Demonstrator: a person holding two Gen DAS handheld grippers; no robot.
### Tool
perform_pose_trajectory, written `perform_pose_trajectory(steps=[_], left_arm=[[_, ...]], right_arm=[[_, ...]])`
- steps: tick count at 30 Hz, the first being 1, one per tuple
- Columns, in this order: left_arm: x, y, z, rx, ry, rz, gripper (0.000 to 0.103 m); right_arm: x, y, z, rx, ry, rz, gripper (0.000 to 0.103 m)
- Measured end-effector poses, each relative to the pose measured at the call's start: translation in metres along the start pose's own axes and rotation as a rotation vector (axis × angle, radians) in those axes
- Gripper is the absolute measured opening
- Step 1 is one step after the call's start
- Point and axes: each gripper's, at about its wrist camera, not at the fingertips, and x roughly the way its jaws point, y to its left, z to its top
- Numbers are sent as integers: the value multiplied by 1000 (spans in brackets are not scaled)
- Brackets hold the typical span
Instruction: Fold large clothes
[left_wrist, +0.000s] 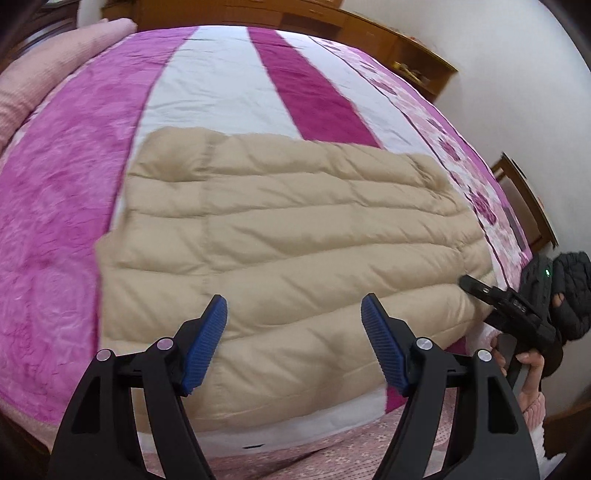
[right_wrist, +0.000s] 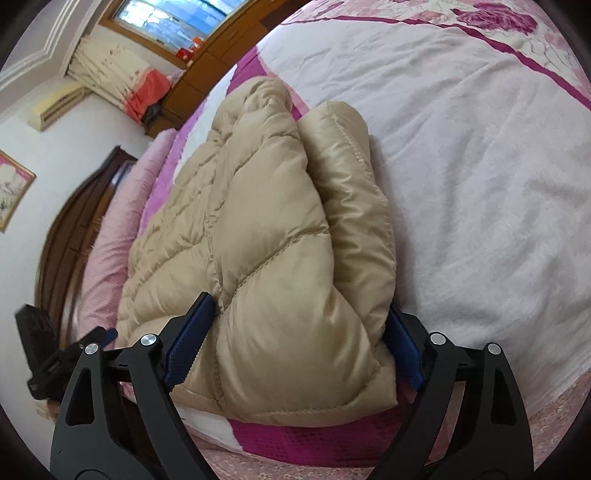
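Note:
A beige quilted down jacket (left_wrist: 288, 236) lies folded flat on the bed, its long side across the left wrist view. My left gripper (left_wrist: 293, 314) is open and empty, hovering just above the jacket's near edge. My right gripper (right_wrist: 301, 332) has its blue pads (right_wrist: 188, 347) around the thick folded end of the jacket (right_wrist: 266, 240), one on each side, pressing into the padding. It also shows in the left wrist view (left_wrist: 476, 288) at the jacket's right end, held by a gloved hand.
The bed carries a pink, magenta and white striped cover (left_wrist: 207, 92). A pink pillow (left_wrist: 44, 74) lies at the far left. A wooden headboard (right_wrist: 74, 229) and wooden cabinets (left_wrist: 369, 33) stand beyond the bed, and a chair (left_wrist: 524, 199) stands at its right side.

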Motion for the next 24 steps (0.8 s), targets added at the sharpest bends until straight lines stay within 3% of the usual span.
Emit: perform_pose_trajectory(steps=[5,8,10,13,15,19,24], left_arm=[[19,-19,-6,47,34,-20,73],[28,-25,-9,77,37,-3,73],[34,-28,-10,90,34,17,73],[44,-34,-12,119,33,55,73],[51,-35,-13,139,44,83,73],[62,-34,-15,156,64,106,72],[70,-35,-18,183,62,135,72]], right_arm=[[3,-1,-1,5,-1,12,89],[2,0,-1,11,-15,10,81],[-1,0,-2,16,-21,22,72],[-7,0,0,37,-37,61,51],[-15,1,1,46,-53,99,43],[-30,13,5,36,-66,160,38],[-41,45,9,-22,-68,177,36]])
